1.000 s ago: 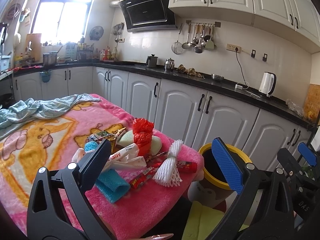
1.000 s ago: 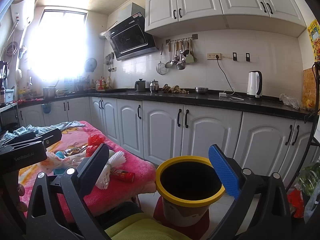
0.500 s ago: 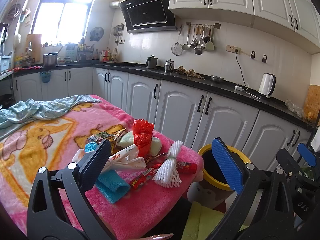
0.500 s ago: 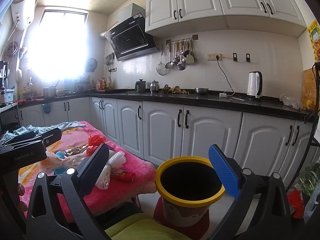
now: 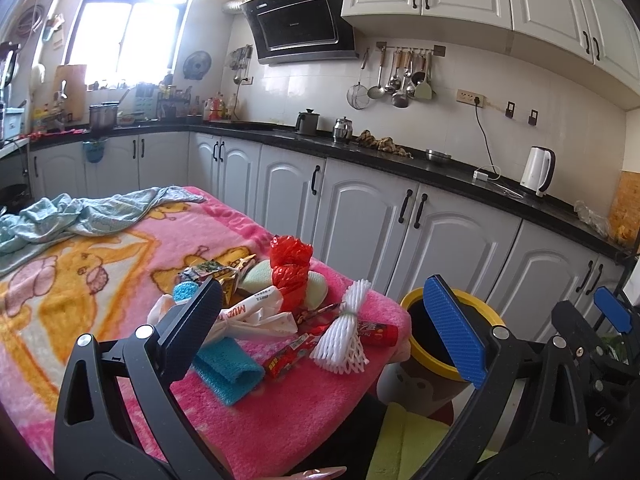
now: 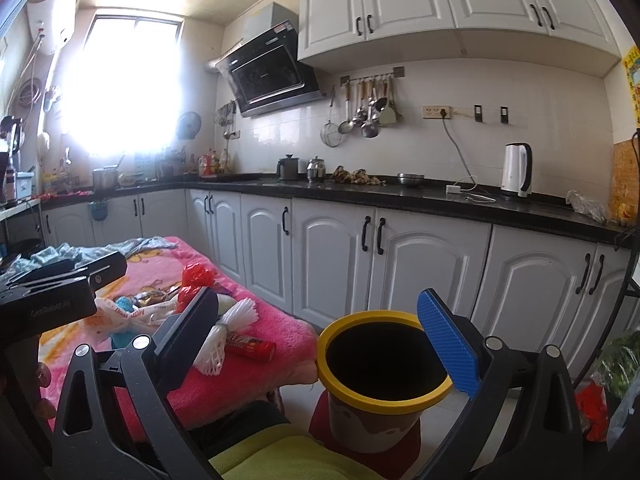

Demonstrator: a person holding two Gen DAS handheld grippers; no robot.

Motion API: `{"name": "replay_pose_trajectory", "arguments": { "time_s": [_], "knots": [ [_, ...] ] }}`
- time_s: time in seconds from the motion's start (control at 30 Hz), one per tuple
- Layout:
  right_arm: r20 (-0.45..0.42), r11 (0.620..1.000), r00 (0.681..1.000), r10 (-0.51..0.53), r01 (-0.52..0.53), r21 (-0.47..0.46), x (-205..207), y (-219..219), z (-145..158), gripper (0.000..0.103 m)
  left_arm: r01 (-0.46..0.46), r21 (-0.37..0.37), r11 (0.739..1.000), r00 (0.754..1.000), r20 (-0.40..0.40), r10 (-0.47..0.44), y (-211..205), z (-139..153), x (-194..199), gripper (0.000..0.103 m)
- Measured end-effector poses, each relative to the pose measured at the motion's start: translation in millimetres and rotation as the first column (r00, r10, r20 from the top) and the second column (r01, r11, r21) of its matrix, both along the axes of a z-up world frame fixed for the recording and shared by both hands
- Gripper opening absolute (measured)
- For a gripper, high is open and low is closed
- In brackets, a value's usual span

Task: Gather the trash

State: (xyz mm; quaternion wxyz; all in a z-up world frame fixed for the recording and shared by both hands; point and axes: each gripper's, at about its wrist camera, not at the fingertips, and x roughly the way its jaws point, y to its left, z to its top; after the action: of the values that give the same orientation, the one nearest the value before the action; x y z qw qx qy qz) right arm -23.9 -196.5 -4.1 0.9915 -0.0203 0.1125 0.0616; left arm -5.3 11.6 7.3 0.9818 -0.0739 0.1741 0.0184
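The left gripper is held above the near edge of a table covered with a pink blanket. Its fingers are spread wide and hold nothing. The right gripper is held to the right of the table, above a bin with a yellow rim. Its fingers are also spread wide and empty.

The trash lies in a loose pile at the right end of the blanket, near the table corner closest to the bin:
- A white foam net lies at the near right of the pile, tied at its middle.
- A red tube-shaped wrapper lies just beside the net, at the blanket's right edge.
- A red plastic bag stands bunched at the far side of the pile.
- A pale green sponge lies beside and partly behind the red bag.
- A white wrapper with red lettering lies at the middle of the pile.
- A flat red snack packet lies near the net's left side.
- A teal cloth lies at the near left of the pile.

A light blue cloth is crumpled at the far left end of the blanket. The bin stands on the floor just right of the table. White cabinets line the far wall.
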Motion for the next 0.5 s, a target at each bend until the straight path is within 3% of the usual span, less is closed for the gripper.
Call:
{"name": "replay_pose_trajectory", "arguments": {
  "time_s": [0.5],
  "knots": [
    [-0.114, 0.973, 0.97, 0.215, -0.223, -0.064, 41, 54, 0, 0.097, -0.127, -0.096, 0.987, 0.991, -0.056, 0.122, 66, -13, 1, 0.092]
  ]
}}
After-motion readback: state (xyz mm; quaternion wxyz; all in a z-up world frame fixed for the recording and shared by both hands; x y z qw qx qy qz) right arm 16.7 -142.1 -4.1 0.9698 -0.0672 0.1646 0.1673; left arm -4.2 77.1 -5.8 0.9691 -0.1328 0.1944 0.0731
